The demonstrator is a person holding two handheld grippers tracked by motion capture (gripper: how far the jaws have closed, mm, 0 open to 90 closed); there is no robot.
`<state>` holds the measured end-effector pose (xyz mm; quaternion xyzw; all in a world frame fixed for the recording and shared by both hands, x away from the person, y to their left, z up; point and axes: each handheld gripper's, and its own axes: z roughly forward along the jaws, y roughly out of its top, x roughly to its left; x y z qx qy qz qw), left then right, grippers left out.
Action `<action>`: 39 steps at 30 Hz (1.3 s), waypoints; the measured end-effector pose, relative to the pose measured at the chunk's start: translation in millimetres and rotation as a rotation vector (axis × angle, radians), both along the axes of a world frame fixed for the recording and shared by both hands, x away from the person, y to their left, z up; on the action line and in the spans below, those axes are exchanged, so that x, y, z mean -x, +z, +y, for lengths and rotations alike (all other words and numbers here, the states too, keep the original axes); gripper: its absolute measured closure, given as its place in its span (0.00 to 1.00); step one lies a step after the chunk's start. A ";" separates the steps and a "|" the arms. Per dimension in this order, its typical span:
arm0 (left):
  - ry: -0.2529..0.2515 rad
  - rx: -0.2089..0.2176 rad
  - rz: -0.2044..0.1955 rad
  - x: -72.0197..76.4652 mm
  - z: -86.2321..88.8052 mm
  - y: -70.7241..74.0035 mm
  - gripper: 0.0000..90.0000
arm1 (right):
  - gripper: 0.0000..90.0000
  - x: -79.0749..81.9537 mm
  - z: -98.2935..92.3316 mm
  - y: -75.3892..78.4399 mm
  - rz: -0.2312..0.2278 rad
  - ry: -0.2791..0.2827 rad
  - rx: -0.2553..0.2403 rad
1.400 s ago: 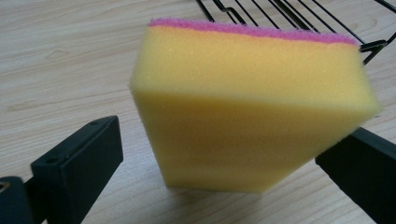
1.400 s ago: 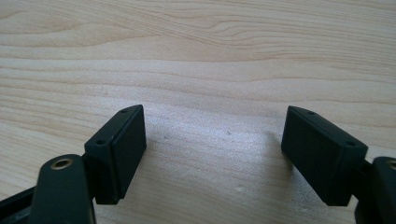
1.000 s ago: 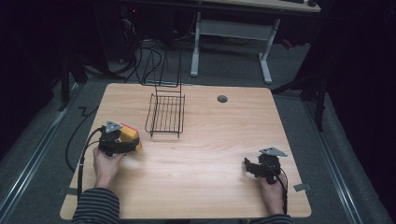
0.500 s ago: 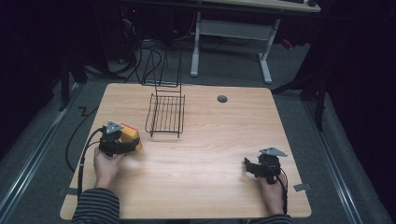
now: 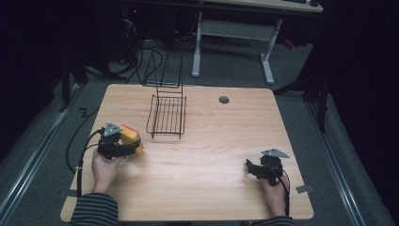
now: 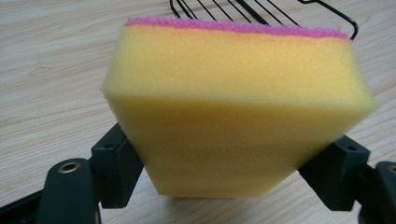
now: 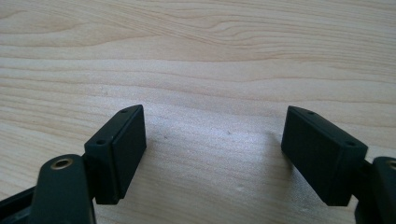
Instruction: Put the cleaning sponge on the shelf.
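High view, reading from left to right: at the lower left of the frame the left hand-held gripper [image 5: 134, 147] lies low over the wooden counter [image 5: 211, 155], carried by the person's left hand [image 5: 105, 165], whose striped sleeve [image 5: 91, 211] enters from the bottom edge. Its jaws have just been closing and now press on both sides of a yellow sponge [image 5: 131, 136] topped with a pink scouring layer; the foam visibly pinches inward where the pads meet it. The sponge thus sits at the left of the counter, just beside and below-left of the black wire rack [image 5: 166, 116], which stands at the upper centre of the counter and is apart from the sponge. Right of the rack, near the counter's far edge, a small grey round cap [image 5: 224, 99] is set into the surface. At the lower right the right hand-held gripper [image 5: 249, 168] rests on the counter, held by the right hand [image 5: 275, 190]; its jaws stand wide apart with nothing between them except bare wood. Left gripper view: the sponge [image 6: 233, 107] is clamped between the jaws, with rack wires [image 6: 261, 10] at the upper edge.
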<state>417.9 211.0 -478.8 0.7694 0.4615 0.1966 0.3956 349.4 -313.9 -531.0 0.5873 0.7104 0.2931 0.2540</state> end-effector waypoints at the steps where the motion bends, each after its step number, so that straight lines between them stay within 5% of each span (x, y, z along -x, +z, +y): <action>1: -0.002 0.000 -0.002 1.2 0.2 1.2 0.27 | 0.25 0.1 0.1 0.0 0.001 -0.002 -0.002; 21: -0.055 0.015 -0.039 17.2 -5.7 28.6 0.27 | 0.25 0.2 0.2 0.1 0.002 -0.001 -0.002; 39: -0.125 0.017 -0.040 15.1 -27.0 46.0 0.27 | 0.25 0.1 -0.1 0.0 0.000 0.003 0.000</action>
